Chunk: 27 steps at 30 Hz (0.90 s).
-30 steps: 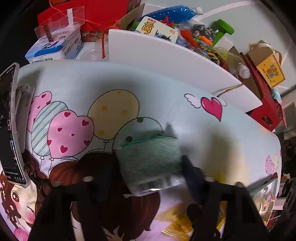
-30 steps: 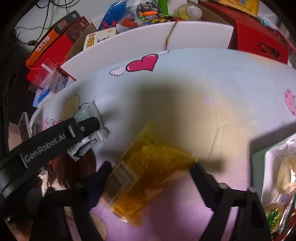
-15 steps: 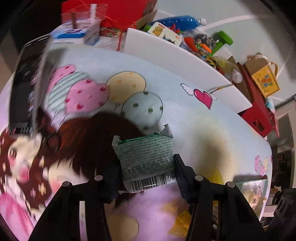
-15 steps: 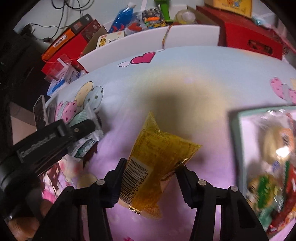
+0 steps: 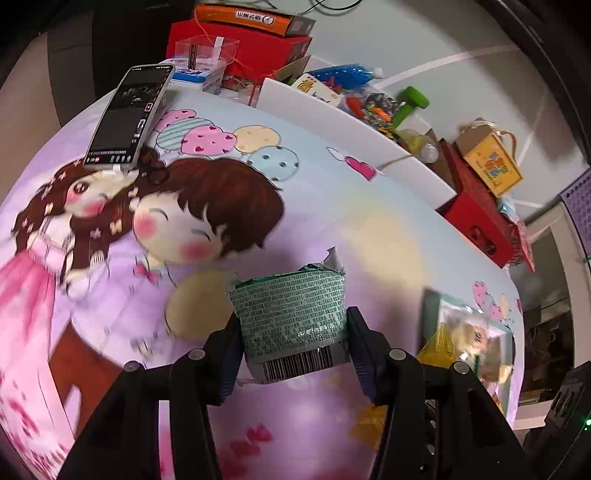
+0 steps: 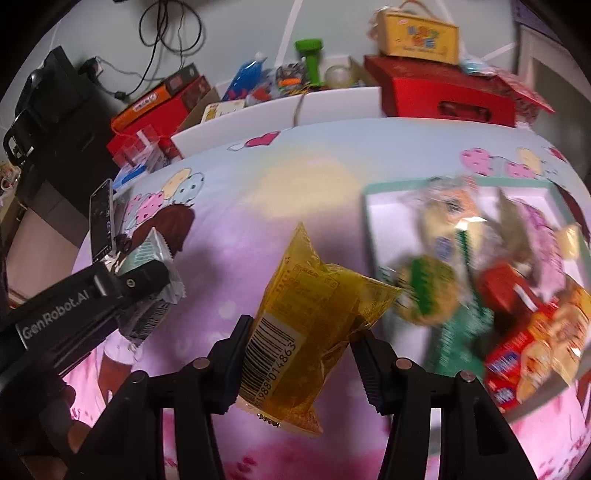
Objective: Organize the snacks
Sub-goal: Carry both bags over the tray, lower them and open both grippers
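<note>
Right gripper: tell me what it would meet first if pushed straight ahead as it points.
The right gripper, shut on the yellow snack packet, points over bare tablecloth. First in line looks like the white board at the table's far edge, though depth is unclear.

This looks like a home, likely a child's room or play corner. The bench (image 5: 369,229) wears a cartoon cloth printed with girls, balloons and hearts. Behind it, toward 12 o'clock, household clutter piles against a plain wall: red boxes (image 6: 443,96), an orange carton (image 5: 255,16), a yellow gift box with handles (image 6: 421,37), a green toy dumbbell (image 6: 310,55) and a heap of small toys (image 5: 373,107). A phone (image 5: 129,114) lies at 10 o'clock. Cables (image 6: 162,33) trail down the wall.
</note>
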{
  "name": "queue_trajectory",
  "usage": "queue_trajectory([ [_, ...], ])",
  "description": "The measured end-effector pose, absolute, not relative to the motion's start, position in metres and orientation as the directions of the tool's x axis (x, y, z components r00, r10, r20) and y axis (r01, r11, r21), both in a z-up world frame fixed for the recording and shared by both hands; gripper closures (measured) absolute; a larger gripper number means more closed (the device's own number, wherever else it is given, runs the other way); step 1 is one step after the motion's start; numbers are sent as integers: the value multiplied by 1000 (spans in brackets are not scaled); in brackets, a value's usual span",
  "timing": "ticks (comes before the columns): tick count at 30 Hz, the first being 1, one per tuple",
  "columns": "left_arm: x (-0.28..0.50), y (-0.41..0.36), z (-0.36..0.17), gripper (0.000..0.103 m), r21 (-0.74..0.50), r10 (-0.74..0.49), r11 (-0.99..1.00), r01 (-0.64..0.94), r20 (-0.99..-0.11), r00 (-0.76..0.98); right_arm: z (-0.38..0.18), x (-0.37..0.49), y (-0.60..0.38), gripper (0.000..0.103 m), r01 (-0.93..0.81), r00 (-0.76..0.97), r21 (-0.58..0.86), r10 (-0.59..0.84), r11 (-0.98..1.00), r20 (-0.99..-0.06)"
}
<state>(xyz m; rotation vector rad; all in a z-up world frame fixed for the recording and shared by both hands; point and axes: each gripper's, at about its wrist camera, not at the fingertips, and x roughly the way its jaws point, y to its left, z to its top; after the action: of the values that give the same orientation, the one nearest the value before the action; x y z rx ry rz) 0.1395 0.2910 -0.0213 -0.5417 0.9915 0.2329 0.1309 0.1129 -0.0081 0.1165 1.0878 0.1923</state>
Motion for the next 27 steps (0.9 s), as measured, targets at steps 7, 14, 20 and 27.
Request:
queue_trajectory([
  [7,132,252,-3,49,-302,-34,880,-367,-810,585,6,120,77,47,-64,518,182,189,981,-834],
  [14,142,212,9,49,-281,-61,922,-265,-784,618,20,127,30,47,25,572,209,157,978,-805],
  [20,152,171,12,49,-276,-117,946,-169,-779,616,21,133,-18,47,134,587,191,77,973,-806],
  [27,156,126,17,49,-237,-157,970,-51,-771,617,24,131,-75,47,240,601,219,33,946,-799],
])
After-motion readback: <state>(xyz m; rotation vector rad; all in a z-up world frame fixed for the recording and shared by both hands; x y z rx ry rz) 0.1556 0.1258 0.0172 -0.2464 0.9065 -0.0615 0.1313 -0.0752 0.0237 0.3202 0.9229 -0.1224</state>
